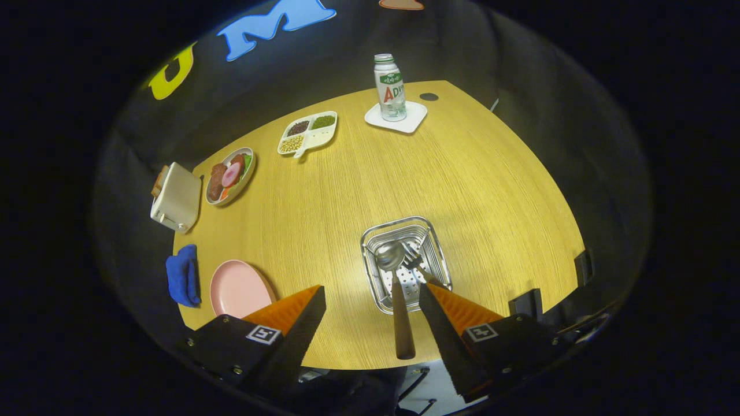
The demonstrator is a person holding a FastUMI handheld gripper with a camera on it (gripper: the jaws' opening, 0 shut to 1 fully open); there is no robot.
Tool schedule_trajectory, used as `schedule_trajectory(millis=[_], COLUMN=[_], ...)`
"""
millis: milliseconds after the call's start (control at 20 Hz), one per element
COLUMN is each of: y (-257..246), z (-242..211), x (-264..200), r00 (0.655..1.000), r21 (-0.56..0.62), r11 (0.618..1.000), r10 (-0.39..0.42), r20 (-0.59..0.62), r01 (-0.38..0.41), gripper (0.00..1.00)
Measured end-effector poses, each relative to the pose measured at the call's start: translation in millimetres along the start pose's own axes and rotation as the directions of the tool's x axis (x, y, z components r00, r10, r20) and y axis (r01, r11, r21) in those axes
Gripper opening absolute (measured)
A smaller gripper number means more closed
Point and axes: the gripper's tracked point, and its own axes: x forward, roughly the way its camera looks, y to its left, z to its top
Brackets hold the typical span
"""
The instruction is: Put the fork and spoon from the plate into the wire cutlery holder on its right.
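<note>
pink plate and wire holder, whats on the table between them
Nothing: in the gripper view only bare wooden table separates the pink plate from the wire cutlery holder, where the spoon and fork sit. The gripper has its jaws open above.

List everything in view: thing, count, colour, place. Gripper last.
table: 1, light wood, under everything
wire cutlery holder: 1, silver, just ahead of the fingers
spoon: 1, metal bowl, dark handle, in the holder, handle running back between the fingers
fork: 1, metal, in the holder beside the spoon
pink plate: 1, pink, left of the holder, nothing on it
blue cloth: 1, blue, left of the pink plate
toaster: 1, cream, beyond the cloth
food plate: 1, pale, beside the toaster
divided tray: 1, white, holds beans, far side
bottle: 1, white with green cap, on a white coaster
hand-held gripper: 1, fingers open, gripping nothing
</note>
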Motion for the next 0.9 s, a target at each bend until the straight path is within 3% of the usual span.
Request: schedule_trajectory(millis=[300, 450, 600, 900], y=[2, 9, 19, 37], z=[40, 69, 101, 141], x=[-13, -37, -77, -176], r00=[0.984, 0.944, 0.858, 0.619], r21=[-0.011, -0.027, -0.085, -0.146], r11=[1.0, 1.0, 0.996, 0.981], r10=[0.001, 0.023, 0.043, 0.035], r20=[0.176, 0.329, 0.512, 0.785], r01=[0.001, -0.016, 0.001, 0.13], gripper=[1.0, 1.0, 1.0, 0.99])
